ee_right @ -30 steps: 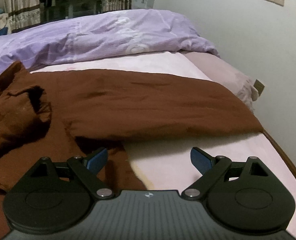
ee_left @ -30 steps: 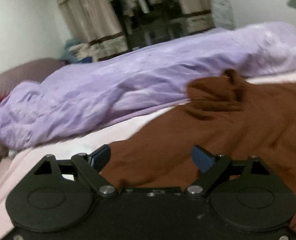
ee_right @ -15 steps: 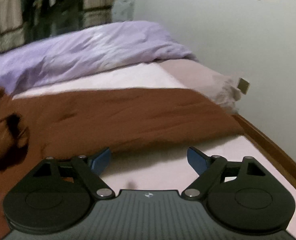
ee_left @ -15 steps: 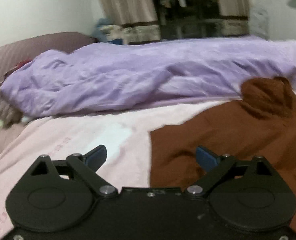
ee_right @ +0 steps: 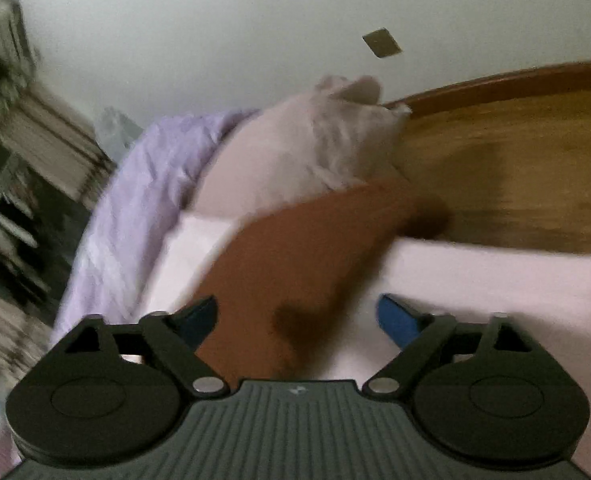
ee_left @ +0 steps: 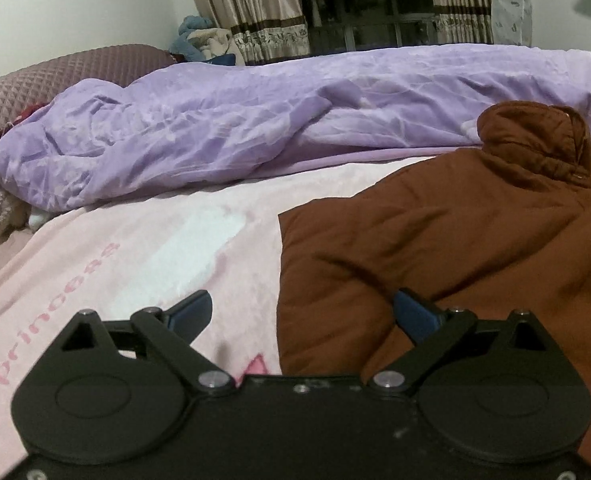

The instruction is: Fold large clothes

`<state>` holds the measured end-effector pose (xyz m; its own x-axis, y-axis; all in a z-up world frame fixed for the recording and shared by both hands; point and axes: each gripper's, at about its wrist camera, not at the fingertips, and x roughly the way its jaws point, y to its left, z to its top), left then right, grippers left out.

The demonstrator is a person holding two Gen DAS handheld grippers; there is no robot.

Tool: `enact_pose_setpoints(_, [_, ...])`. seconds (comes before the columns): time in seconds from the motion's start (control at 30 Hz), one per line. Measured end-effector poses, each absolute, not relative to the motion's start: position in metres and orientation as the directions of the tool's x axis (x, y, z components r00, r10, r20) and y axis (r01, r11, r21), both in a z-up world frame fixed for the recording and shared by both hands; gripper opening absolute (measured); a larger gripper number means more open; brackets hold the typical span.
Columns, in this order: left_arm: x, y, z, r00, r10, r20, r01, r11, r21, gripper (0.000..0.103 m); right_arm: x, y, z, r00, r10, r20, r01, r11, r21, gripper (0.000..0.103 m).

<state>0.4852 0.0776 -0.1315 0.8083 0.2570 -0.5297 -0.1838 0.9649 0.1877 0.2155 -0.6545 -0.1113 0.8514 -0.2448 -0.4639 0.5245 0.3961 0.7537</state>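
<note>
A large brown jacket [ee_left: 455,240] lies spread on the pink bedsheet [ee_left: 155,248], its collar [ee_left: 535,140] bunched up at the far side. My left gripper [ee_left: 301,314] hovers over the jacket's left edge. Its jaws are opening, and the edge lies below the gap without either pad pressing on it. In the right wrist view, which is blurred and tilted, a brown sleeve [ee_right: 315,248] runs away from my right gripper [ee_right: 297,316]. That gripper is open, with the sleeve below the gap between its blue fingers [ee_right: 395,318].
A crumpled purple duvet [ee_left: 255,120] stretches across the far side of the bed, with a quilted mauve pillow [ee_left: 55,80] at the left. Near the sleeve's end sit a pale pink pillow [ee_right: 295,152] and the wooden bed frame [ee_right: 515,160]. Curtains [ee_left: 255,8] hang behind.
The left view has swung left, so the jacket's edge now lies between wider jaws. The right gripper has rolled sharply and swept right along the sleeve toward the wooden frame.
</note>
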Motion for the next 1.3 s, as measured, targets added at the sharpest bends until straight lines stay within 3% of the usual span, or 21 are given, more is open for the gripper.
enact_pose_setpoints(0.03, [0.483,0.079,-0.131,0.808,0.255,-0.531,-0.183,0.966,0.184,0.101,0.227,-0.660,-0.112,0.856,-0.236,-0.460,0.517,0.380,0.767,0.103])
enact_pose_setpoints(0.07, [0.482,0.079,-0.130,0.808,0.252,-0.533,-0.183,0.967,0.180,0.101,0.235,-0.663,-0.110,0.852,-0.249,-0.461,0.523,0.381,0.762,0.077])
enact_pose_setpoints(0.13, [0.480,0.080,-0.130,0.807,0.247,-0.536,-0.183,0.968,0.171,0.101,0.255,-0.664,-0.112,0.828,-0.263,-0.496,0.561,0.403,0.723,0.010])
enact_pose_setpoints(0.17, [0.480,0.080,-0.130,0.807,0.246,-0.537,-0.183,0.968,0.169,0.101,0.260,-0.663,-0.115,0.827,-0.255,-0.501,0.562,0.404,0.721,0.006])
enact_pose_setpoints(0.27, [0.480,0.077,-0.130,0.807,0.259,-0.531,-0.185,0.964,0.189,0.102,0.258,-0.635,-0.096,0.881,-0.273,-0.386,0.472,0.535,0.701,0.006])
enact_pose_setpoints(0.4, [0.480,0.071,-0.131,0.809,0.279,-0.518,-0.187,0.957,0.224,0.102,0.263,-0.547,-0.048,0.925,-0.170,-0.339,0.322,0.825,0.464,0.007])
enact_pose_setpoints(0.47, [0.480,0.071,-0.131,0.808,0.277,-0.520,-0.187,0.957,0.220,0.102,0.268,-0.506,-0.050,0.920,-0.106,-0.378,0.261,0.884,0.387,0.010])
enact_pose_setpoints(0.6, [0.481,0.072,-0.131,0.807,0.272,-0.524,-0.187,0.960,0.210,0.102,0.299,-0.455,-0.091,0.829,-0.068,-0.555,0.247,0.935,0.254,0.012])
enact_pose_setpoints(0.63, [0.481,0.072,-0.131,0.807,0.273,-0.523,-0.188,0.959,0.211,0.102,0.303,-0.448,-0.103,0.816,-0.100,-0.569,0.259,0.943,0.207,0.012])
enact_pose_setpoints(0.7, [0.480,0.072,-0.131,0.808,0.275,-0.522,-0.188,0.959,0.214,0.102,0.299,-0.443,-0.104,0.836,-0.102,-0.540,0.234,0.955,0.182,0.023])
enact_pose_setpoints(0.83, [0.471,0.072,-0.114,0.795,0.268,-0.544,-0.155,0.957,0.245,0.099,0.287,-0.459,-0.083,0.858,-0.046,-0.511,0.205,0.944,0.260,0.077])
enact_pose_setpoints(0.87, [0.464,0.071,-0.107,0.801,0.264,-0.538,-0.145,0.956,0.254,0.099,0.281,-0.462,-0.078,0.863,-0.062,-0.502,0.227,0.935,0.274,0.080])
enact_pose_setpoints(1.07, [0.417,0.056,-0.083,0.831,0.250,-0.497,-0.065,0.931,0.360,0.100,0.253,-0.520,-0.077,0.868,-0.157,-0.472,0.380,0.822,0.425,0.087])
enact_pose_setpoints(1.2, [0.395,0.058,-0.078,0.833,0.227,-0.505,-0.042,0.935,0.352,0.100,0.267,-0.565,-0.092,0.898,-0.090,-0.431,0.371,0.682,0.631,0.086])
enact_pose_setpoints(1.27, [0.392,0.066,-0.079,0.810,0.217,-0.544,-0.048,0.950,0.307,0.100,0.282,-0.570,-0.094,0.911,-0.069,-0.406,0.347,0.658,0.668,0.080])
enact_pose_setpoints(1.3, [0.391,0.069,-0.080,0.798,0.216,-0.563,-0.055,0.956,0.289,0.100,0.291,-0.568,-0.094,0.914,-0.060,-0.401,0.337,0.661,0.670,0.071])
